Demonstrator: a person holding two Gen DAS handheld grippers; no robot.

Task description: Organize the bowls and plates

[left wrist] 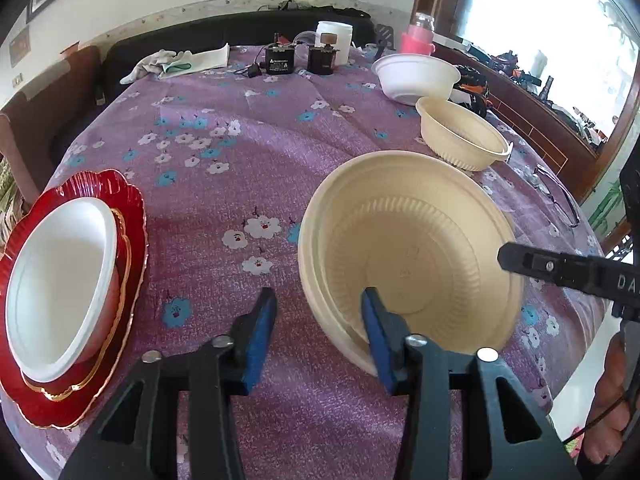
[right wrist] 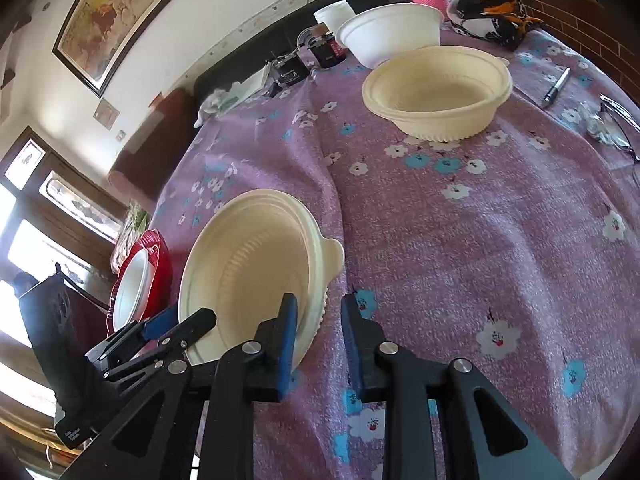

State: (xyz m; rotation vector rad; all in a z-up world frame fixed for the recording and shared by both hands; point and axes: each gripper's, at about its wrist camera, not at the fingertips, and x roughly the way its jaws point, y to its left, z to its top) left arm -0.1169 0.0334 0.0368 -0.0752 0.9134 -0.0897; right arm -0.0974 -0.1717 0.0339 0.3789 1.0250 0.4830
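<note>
A cream bowl (left wrist: 420, 248), which looks like two nested ones, sits on the purple flowered cloth. My left gripper (left wrist: 318, 340) is open and straddles its near rim. One blue pad is inside against the wall, and the other stands apart outside. My right gripper (right wrist: 320, 340) is open across the opposite rim of the same bowl (right wrist: 256, 264), with a strip of cloth showing beside the outer pad. A white bowl (left wrist: 60, 288) rests on stacked red plates (left wrist: 132, 208) at the left. Further back are another cream bowl (left wrist: 460, 136) and a white foam bowl (left wrist: 416, 76).
Glasses (left wrist: 560, 200) and a pen (right wrist: 556, 88) lie near the table's right edge. Two black boxes (left wrist: 280, 62), a white jar (left wrist: 336, 36), a pink bottle (left wrist: 418, 38) and a glove (left wrist: 156, 62) stand along the far edge. A hand (left wrist: 612, 392) is at the right.
</note>
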